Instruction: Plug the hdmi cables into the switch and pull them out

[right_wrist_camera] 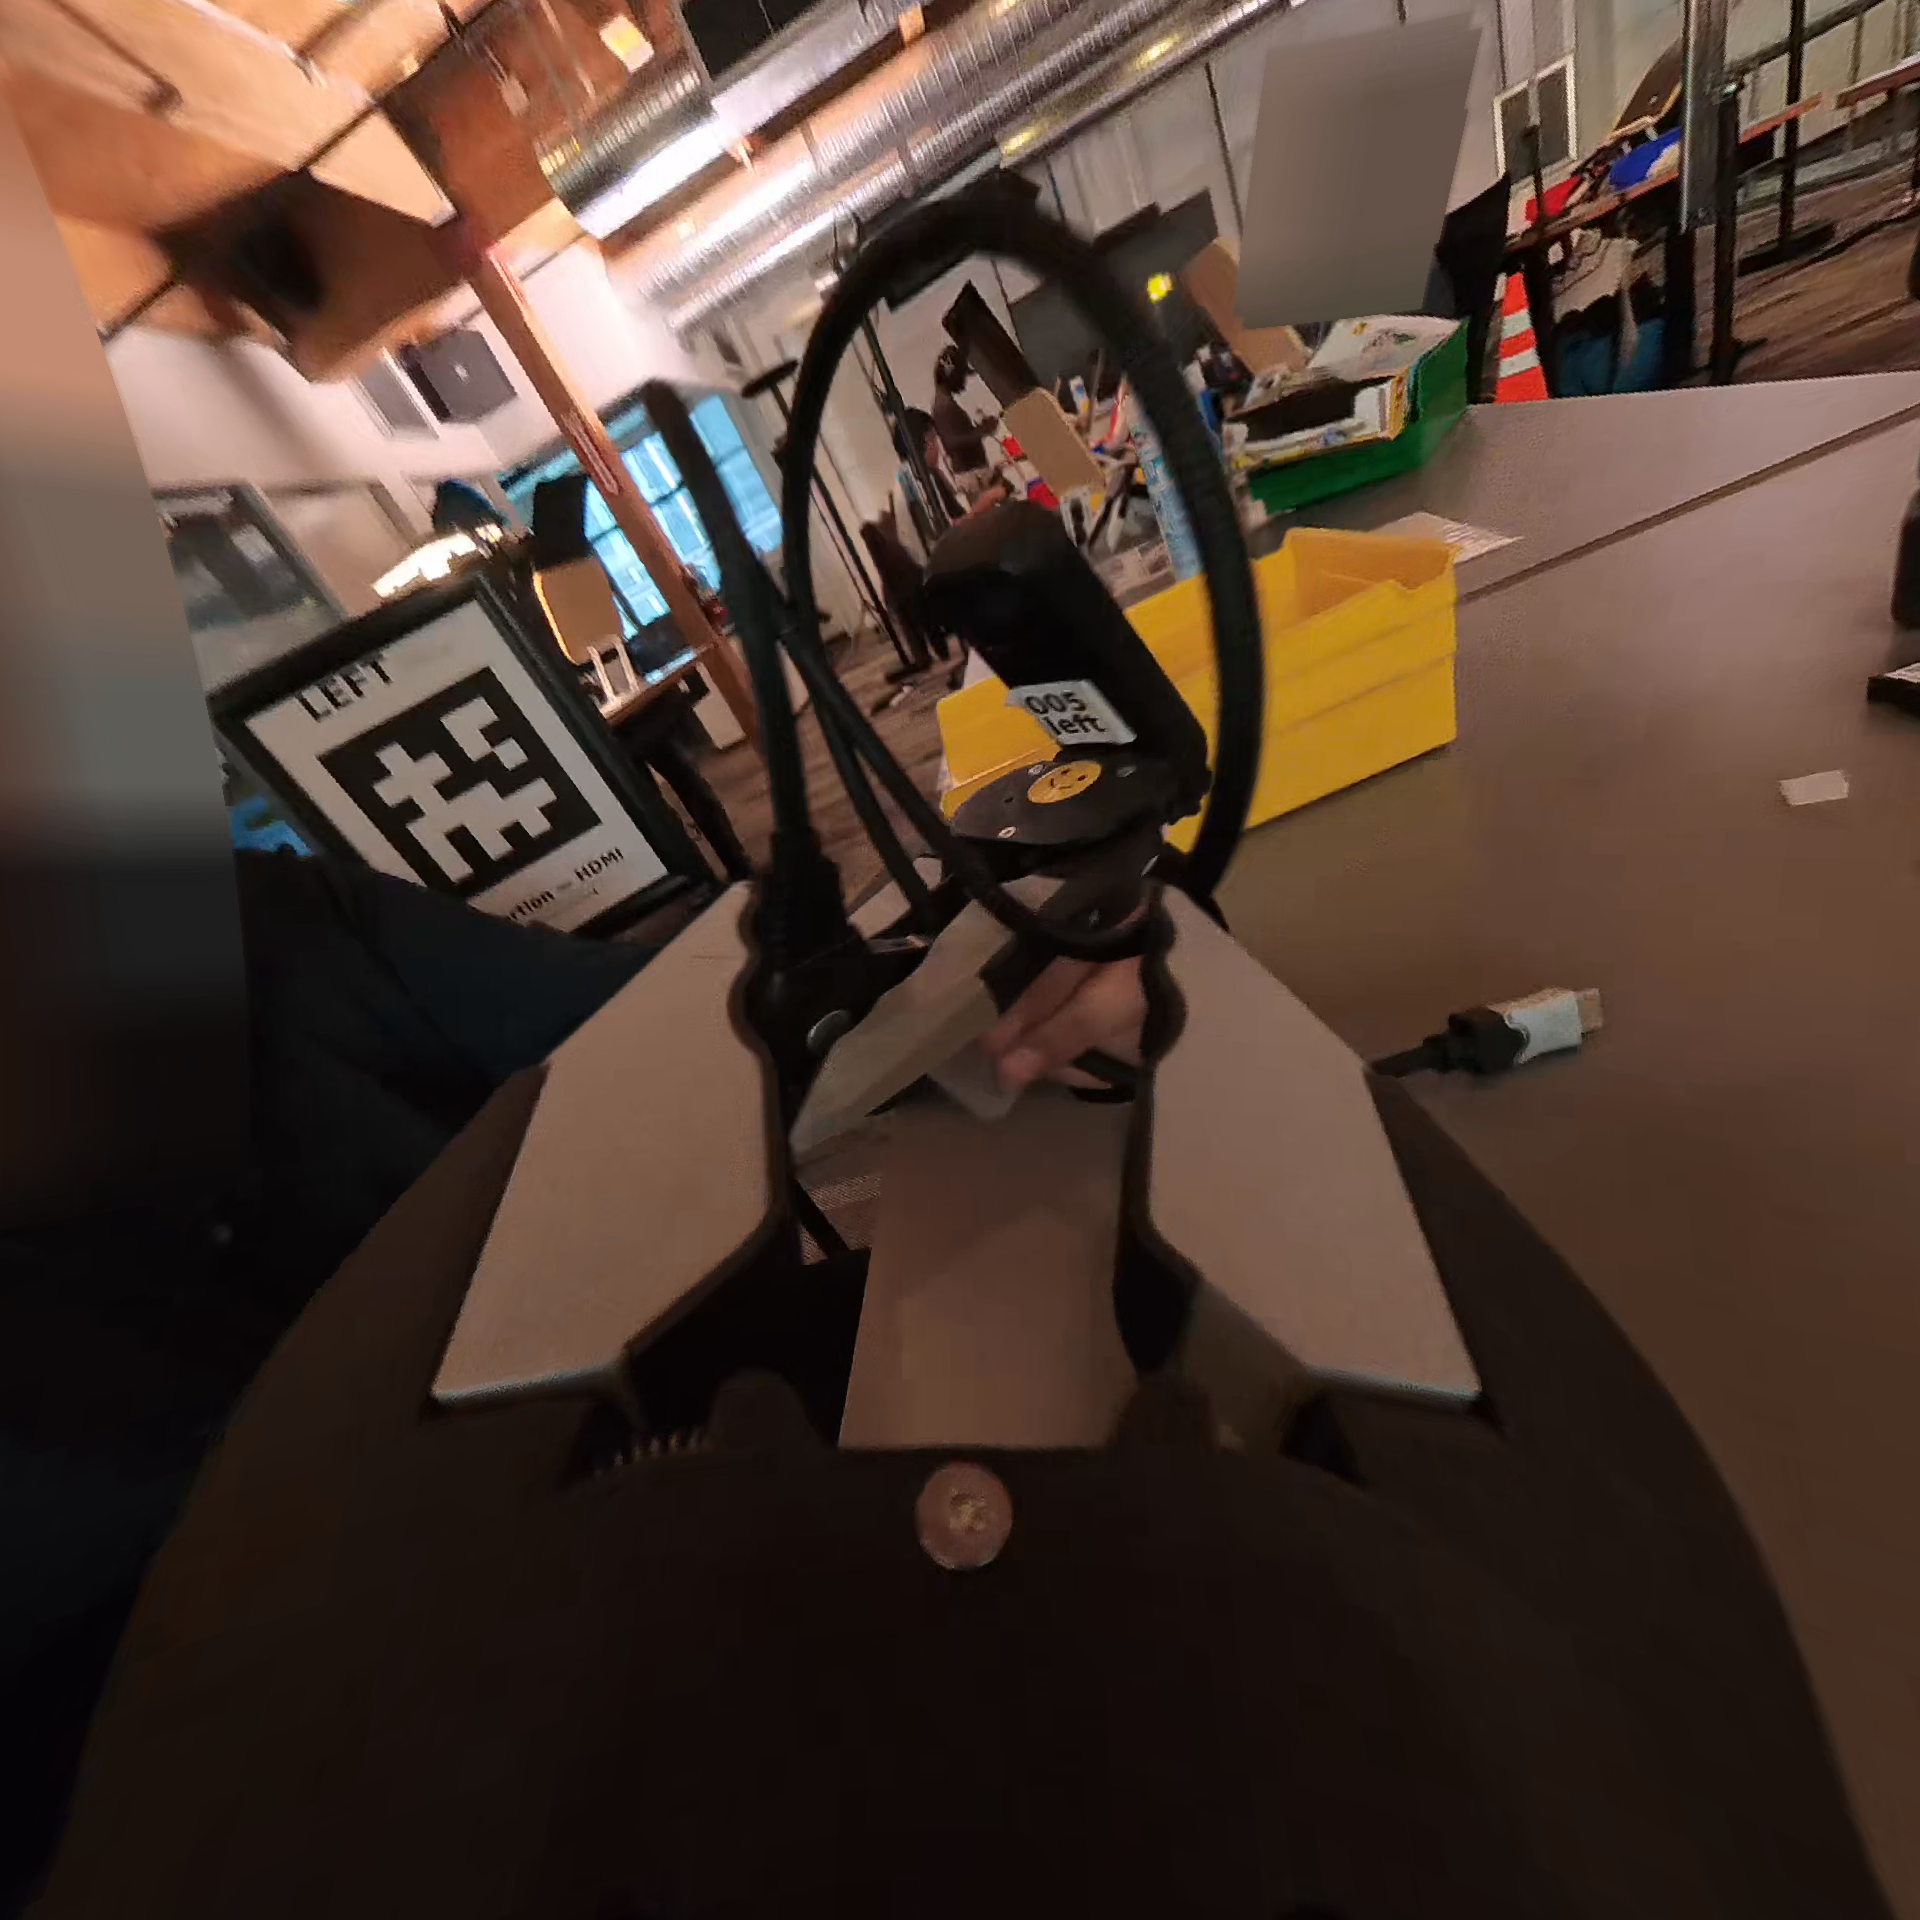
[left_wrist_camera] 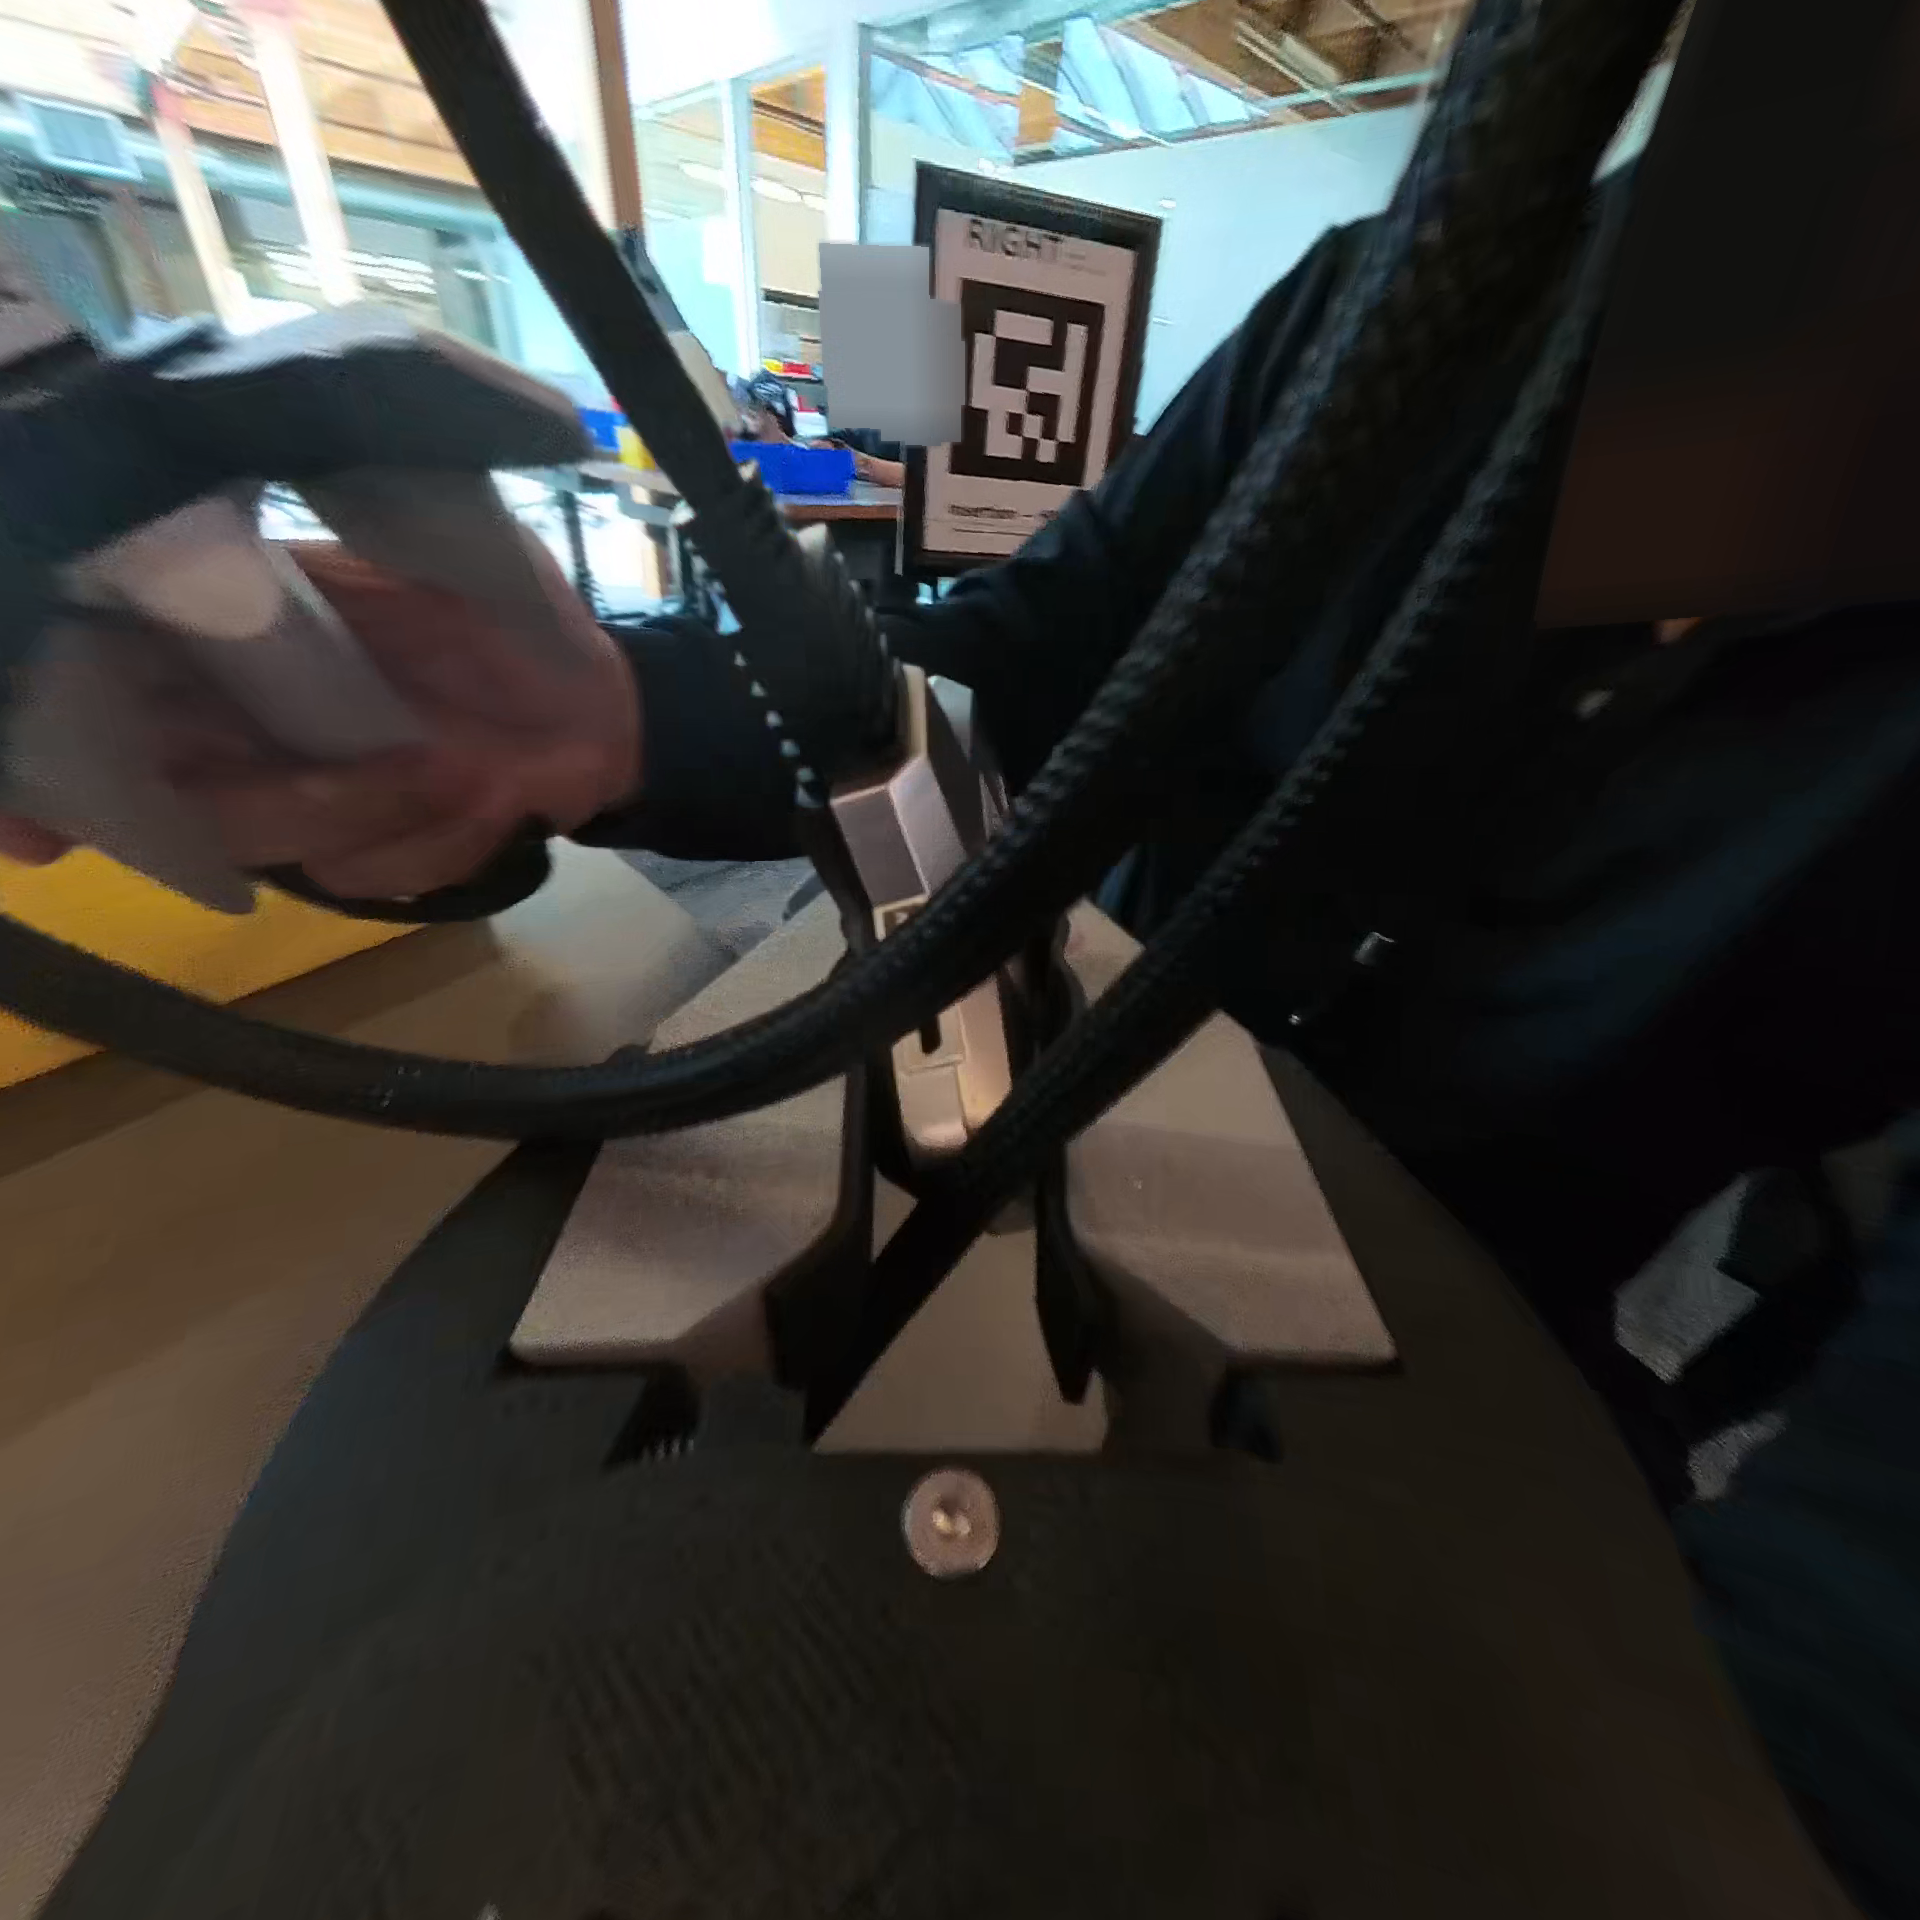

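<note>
My left gripper [left_wrist_camera: 956, 1101] clamps the silver HDMI plug with black braided cable [left_wrist_camera: 904, 831], long axis upright. My right gripper [right_wrist_camera: 951, 1039] stands open. 1 loose silver plug [right_wrist_camera: 1538, 1023] lies at its right on the grey table [right_wrist_camera: 1662, 727]; right is nearer.

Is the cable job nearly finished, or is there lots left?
Hard to say. No switch shows in either view. In hand: the left gripper is shut on a silver plug, black cables looping around it. The right gripper looks open, holding nothing. Another plug lies loose on the table, so it's pulled out or waiting.
</note>
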